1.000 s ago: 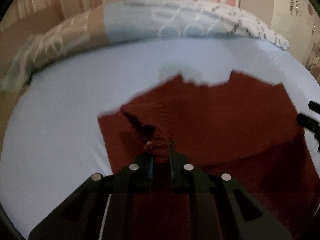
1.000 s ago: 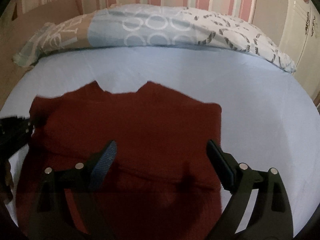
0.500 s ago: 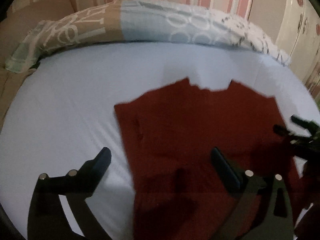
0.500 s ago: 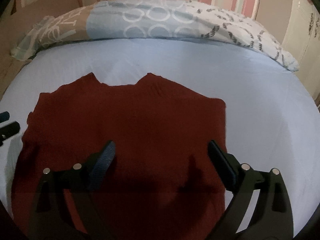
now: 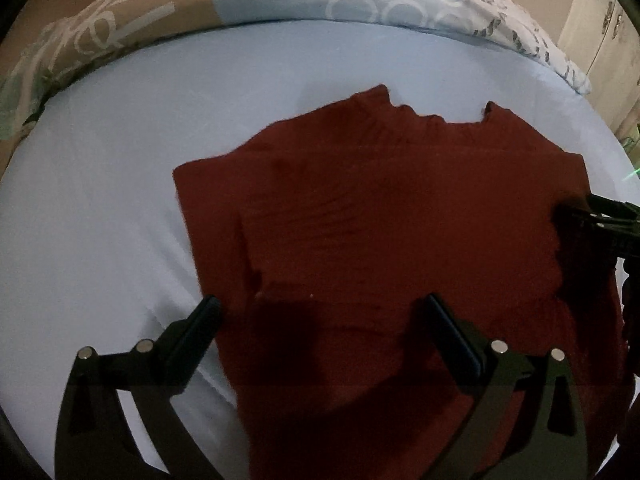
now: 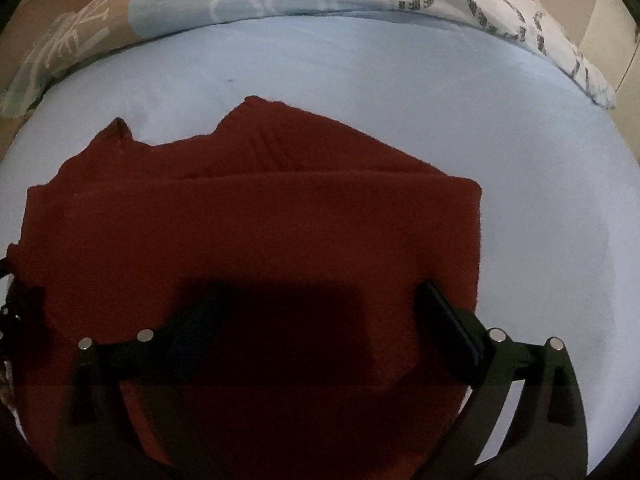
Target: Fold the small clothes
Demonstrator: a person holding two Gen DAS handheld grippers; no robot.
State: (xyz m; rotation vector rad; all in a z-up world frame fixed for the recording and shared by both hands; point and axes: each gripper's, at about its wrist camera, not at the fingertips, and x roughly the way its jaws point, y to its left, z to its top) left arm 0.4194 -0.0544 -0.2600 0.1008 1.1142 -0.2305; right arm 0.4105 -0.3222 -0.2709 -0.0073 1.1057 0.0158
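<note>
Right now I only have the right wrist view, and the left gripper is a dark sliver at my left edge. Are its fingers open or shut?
Observer: Open. The left wrist view shows the left gripper spread wide, with nothing pinched between its fingers.
Operator: Where do they sit relative to the sweater?
Observer: They straddle the sweater's left edge. One finger is over the sheet, the other over the cloth.
Operator: Is that edge flat?
Observer: It looks flat. A narrow strip runs along it, set off from the body by a crease.
</note>
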